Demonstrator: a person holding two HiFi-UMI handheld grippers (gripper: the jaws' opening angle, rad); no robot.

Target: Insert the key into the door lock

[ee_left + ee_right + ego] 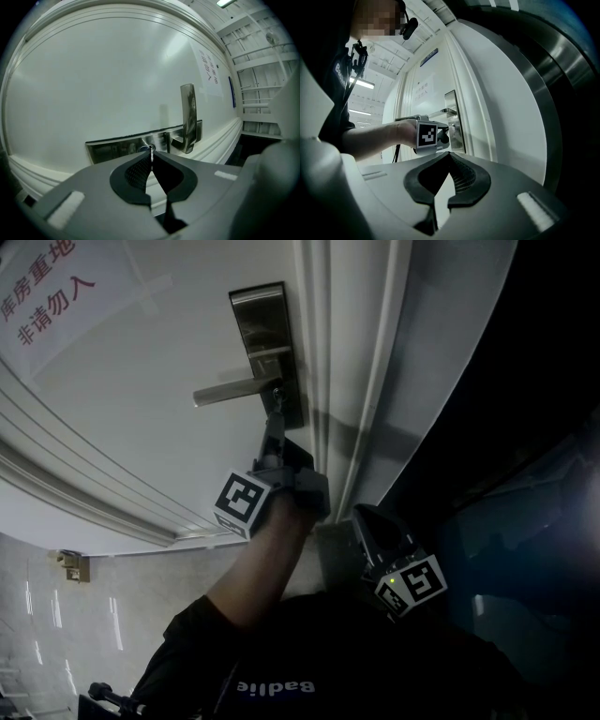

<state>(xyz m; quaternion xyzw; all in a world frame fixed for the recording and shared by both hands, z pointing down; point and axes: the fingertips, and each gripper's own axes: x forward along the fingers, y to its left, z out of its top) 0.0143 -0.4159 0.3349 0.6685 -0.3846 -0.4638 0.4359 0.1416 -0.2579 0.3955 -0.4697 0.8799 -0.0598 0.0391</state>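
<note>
A steel lock plate (261,320) with a lever handle (230,390) sits on the white door (141,409). My left gripper (277,407) reaches up to the plate just below the handle. Its jaws are shut on a small silver key (151,150). In the left gripper view the key tip meets the keyhole (145,148) on the lock plate (117,149), beside the lever handle (188,117). My right gripper (364,515) hangs lower, near the door frame, shut with nothing between its jaws (449,154). From there I see the left gripper's marker cube (426,136) at the lock plate (453,108).
A paper sign with red characters (47,287) is taped to the door at upper left. White door-frame mouldings (361,381) run right of the lock, with a dark area (525,474) beyond. The person's arm (262,568) stretches up to the left gripper.
</note>
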